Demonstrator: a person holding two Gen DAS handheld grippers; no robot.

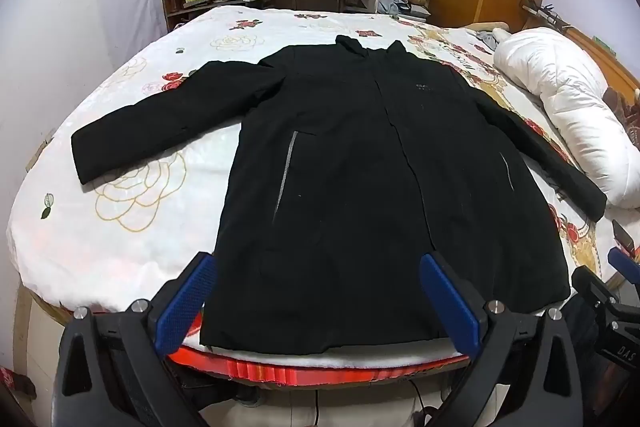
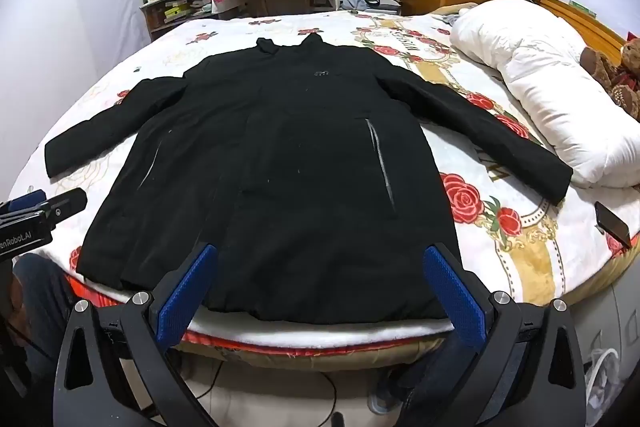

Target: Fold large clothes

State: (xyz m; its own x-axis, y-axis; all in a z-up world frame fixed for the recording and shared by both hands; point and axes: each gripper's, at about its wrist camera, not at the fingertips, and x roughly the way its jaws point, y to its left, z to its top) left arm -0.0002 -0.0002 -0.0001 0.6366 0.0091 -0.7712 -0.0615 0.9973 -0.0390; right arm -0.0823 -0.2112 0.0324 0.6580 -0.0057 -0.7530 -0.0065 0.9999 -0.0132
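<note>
jacket: black jacket (image 1: 360, 167) flat, front up, sleeves spread, hem at near edge of bed (image 1: 120, 227)
left gripper (image 1: 320, 299): jaws spread wide, empty, above hem
right gripper (image 2: 320, 291): jaws spread wide, empty, above hem

White duvet (image 2: 536, 75), teddy bears (image 2: 616, 71) and phone (image 2: 612, 217) on bed.

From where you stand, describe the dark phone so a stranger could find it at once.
Start at the bed with the rose-print cover, where a black coat lies spread flat. Follow the coat's sleeve that reaches toward the white quilt; just past its cuff, near the bed's edge, lies the phone. It is the only small, flat, dark slab there, lying apart from the coat.
</note>
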